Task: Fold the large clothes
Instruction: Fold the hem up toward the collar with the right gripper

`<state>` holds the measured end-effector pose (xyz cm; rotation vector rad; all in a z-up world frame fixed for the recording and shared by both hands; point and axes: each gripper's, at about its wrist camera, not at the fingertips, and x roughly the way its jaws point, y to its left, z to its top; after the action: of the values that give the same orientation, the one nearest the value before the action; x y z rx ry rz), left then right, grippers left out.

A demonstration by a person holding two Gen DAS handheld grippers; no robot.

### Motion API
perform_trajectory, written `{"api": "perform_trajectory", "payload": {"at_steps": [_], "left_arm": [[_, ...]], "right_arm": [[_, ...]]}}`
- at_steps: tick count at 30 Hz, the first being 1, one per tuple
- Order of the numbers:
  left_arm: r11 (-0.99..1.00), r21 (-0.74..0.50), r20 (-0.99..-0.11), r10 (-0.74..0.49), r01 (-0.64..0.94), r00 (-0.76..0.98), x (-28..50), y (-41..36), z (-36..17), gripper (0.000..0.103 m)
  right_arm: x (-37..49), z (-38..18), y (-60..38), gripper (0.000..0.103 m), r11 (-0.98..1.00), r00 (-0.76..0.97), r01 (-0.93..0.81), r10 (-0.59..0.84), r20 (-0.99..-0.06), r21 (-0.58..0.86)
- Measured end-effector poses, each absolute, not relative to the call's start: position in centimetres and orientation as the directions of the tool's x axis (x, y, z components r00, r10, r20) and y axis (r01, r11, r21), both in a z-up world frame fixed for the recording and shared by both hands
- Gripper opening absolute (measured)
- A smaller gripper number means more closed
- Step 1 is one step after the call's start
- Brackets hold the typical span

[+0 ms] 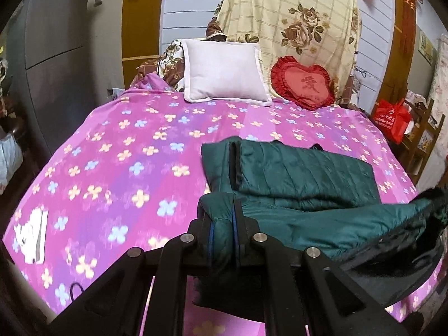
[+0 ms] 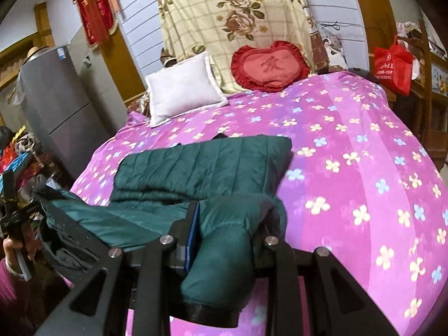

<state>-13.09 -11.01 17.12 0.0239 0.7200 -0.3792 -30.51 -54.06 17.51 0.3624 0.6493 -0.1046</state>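
A dark green quilted jacket [image 1: 302, 168] lies partly folded on the pink flowered bedspread [image 1: 117, 151], right of the bed's middle in the left wrist view. My left gripper [image 1: 224, 224] is shut on the jacket's near left edge, which is lifted off the bed. In the right wrist view the same jacket [image 2: 201, 162] lies ahead. My right gripper [image 2: 228, 218] is shut on a thick bunched part with a dark cuff hanging below the fingers. The lifted near hem stretches between the two grippers. A hand [image 2: 11, 246] holds the left gripper at the far left edge.
A white pillow [image 1: 224, 70] and a red heart cushion [image 1: 303, 82] lean at the head of the bed before a floral blanket [image 1: 294, 14]. A small white item [image 1: 30, 235] lies near the left edge. A grey fridge [image 2: 64, 106] stands left, a red bag [image 2: 392, 64] right.
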Motion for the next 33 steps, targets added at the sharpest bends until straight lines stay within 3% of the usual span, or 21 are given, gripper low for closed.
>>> {"api": "perform_trajectory", "payload": {"at_steps": [19,27,33], "left_arm": [[0.974,-0.061,-0.665,-0.204,0.22,0.718,-0.4,-17.4,15.4,0.0],[0.985,-0.018,-0.739,-0.128,0.17,0.662,4.4,-20.1,11.1,0.0],[0.989,0.016,-0.748,-0.087,0.149,0.658,5.7,-21.5,8.9,0.0]], "right_arm": [[-16.6,15.3,-60.0,0.028,0.905,0.755,0.35,-0.119,-0.645,0.243],[-11.7,10.2,-61.4,0.028,0.891,0.681,0.409,-0.154,-0.716,0.197],[-11.5,8.7,-62.1,0.034,0.864,0.698,0.432,-0.138,-0.703,0.259]]}}
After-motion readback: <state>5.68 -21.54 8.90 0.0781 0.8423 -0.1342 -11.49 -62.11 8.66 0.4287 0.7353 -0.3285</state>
